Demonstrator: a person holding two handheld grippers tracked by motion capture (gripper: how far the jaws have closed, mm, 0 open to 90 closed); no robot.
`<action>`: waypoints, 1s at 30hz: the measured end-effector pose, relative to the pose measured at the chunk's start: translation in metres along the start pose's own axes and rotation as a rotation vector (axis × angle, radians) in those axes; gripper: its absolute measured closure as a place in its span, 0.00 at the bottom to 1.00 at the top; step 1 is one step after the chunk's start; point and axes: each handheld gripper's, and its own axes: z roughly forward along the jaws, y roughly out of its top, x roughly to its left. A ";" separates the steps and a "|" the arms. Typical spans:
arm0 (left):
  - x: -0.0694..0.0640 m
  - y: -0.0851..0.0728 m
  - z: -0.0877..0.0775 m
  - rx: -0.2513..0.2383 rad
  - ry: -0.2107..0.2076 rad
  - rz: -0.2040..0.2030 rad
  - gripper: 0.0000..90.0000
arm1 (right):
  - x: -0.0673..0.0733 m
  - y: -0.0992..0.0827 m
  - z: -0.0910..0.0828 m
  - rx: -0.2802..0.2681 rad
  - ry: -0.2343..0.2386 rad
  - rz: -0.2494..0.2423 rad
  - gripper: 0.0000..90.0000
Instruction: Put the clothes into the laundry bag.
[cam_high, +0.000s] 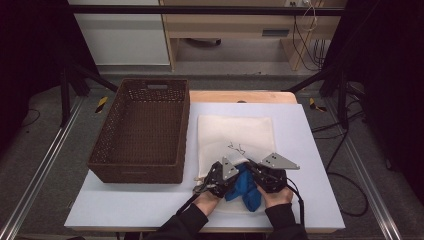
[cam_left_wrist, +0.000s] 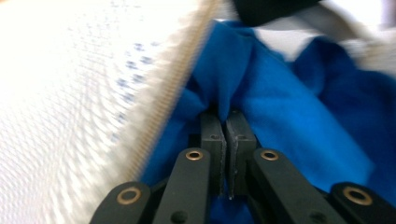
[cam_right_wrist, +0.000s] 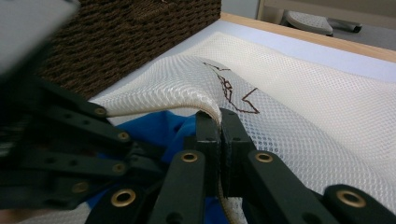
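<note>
Blue cloth (cam_high: 245, 187) lies bunched at the near edge of the white counter (cam_high: 310, 150), and from the high view I see it half tucked under the near end of a white mesh bag (cam_high: 235, 137) that lies flat just beside a brown woven basket (cam_high: 142, 132). My left tongs (cam_high: 231, 172) and right tongs (cam_high: 252, 169) sit close together at that end of the bag, a hand behind each, with the cloth between and below them. Moving to the left gripper view, the left tongs (cam_left_wrist: 226, 122) are clenched on a raised fold of the blue cloth (cam_left_wrist: 280, 112), the pads pressed nearly together with the fabric pinched at their tips; the bag's zip edge (cam_left_wrist: 163, 98) runs up along the left side of the cloth (this part is blurred, so I cannot tell more of it). In the right gripper view, the right tongs (cam_right_wrist: 220, 122) are clamped on the rolled rim of the mesh bag (cam_right_wrist: 177, 91), holding it lifted off the counter, with the blue cloth (cam_right_wrist: 154, 128) showing beneath the raised mesh. The left tongs (cam_right_wrist: 100, 140) show dark and close at the left here, and the basket (cam_right_wrist: 135, 32) stands behind the bag.
</note>
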 end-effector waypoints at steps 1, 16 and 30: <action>0.002 -0.002 0.003 -0.001 0.000 0.002 0.96 | 0.000 0.000 0.000 0.003 -0.001 0.001 0.98; 0.003 -0.009 -0.039 -0.020 -0.088 -0.028 0.51 | -0.002 -0.001 -0.002 -0.007 -0.012 -0.003 0.97; -0.035 -0.021 -0.003 0.022 -0.031 -0.035 0.68 | -0.006 -0.002 0.000 0.007 0.003 0.008 0.97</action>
